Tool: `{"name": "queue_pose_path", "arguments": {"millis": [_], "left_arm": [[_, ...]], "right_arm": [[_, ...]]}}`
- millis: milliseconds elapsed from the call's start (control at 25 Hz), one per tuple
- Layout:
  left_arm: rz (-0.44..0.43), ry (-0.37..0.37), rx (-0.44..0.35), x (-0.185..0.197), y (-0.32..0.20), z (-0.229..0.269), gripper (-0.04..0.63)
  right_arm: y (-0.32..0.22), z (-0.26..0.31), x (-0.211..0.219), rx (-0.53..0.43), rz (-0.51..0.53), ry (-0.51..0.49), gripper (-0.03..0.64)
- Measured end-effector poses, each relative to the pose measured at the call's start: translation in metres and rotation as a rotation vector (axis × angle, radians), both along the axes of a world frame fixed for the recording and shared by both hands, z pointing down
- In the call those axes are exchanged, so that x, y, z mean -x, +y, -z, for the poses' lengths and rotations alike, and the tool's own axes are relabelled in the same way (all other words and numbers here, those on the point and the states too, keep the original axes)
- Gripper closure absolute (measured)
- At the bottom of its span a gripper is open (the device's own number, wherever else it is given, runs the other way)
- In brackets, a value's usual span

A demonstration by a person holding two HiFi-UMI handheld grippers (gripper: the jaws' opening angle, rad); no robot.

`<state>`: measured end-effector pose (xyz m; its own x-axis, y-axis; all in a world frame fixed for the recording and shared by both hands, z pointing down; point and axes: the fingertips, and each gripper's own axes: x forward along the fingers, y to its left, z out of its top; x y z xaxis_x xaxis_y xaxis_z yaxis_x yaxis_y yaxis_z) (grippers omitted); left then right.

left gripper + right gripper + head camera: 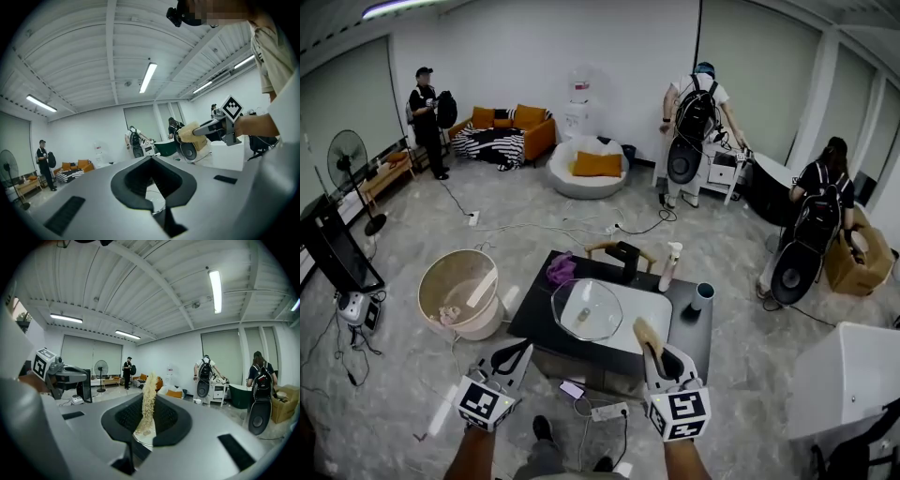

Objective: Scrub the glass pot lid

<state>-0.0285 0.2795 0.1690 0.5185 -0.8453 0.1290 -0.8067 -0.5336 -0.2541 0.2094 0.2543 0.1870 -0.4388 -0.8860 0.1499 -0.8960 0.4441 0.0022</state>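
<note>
The round glass pot lid (587, 308) lies flat on a white board (654, 314) on the low black table (534, 314). My right gripper (656, 351) hovers at the table's near edge, just right of the lid, and is shut on a yellow sponge (646, 335). In the right gripper view the sponge (149, 397) stands upright between the jaws. My left gripper (521, 349) is held over the floor near the table's front left corner, shut with nothing in it. The left gripper view shows the right gripper (212, 127) with the sponge (191, 132), up in the air.
On the table stand a white spray bottle (671, 266), a dark cup with a teal top (701, 297) and a purple cloth (561, 270). A beige basket (461, 292) sits on the floor at the left, and a power strip (607, 411) lies in front. A white cabinet (853, 375) stands at the right.
</note>
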Motion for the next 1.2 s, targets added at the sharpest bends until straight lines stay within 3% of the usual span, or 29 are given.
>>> {"name": "queue_pose_path", "arguments": {"millis": [400,560,840,1080,1200], "left_arm": [[-0.185,0.081,-0.012,-0.013,-0.121,-0.011,0.583],[-0.255,0.063,-0.002,-0.001,-0.170,-0.029,0.583],[-0.336,0.096,0.020,0.021,-0.244,-0.036,0.583],[-0.428,0.127,0.003,0.028,-0.284,-0.051,0.583],[-0.426,0.160,0.043,0.034,-0.293,-0.054,0.583]], "right_arm": [[-0.065,-0.014,0.026,0.034,-0.130,0.051,0.566],[-0.099,-0.020,0.038,0.053,-0.198,0.063,0.566],[-0.147,-0.024,0.065,0.087,-0.295,0.106,0.566],[-0.175,-0.034,0.083,0.119,-0.369,0.143,0.566],[-0.187,-0.043,0.097,0.145,-0.361,0.166,0.566]]}}
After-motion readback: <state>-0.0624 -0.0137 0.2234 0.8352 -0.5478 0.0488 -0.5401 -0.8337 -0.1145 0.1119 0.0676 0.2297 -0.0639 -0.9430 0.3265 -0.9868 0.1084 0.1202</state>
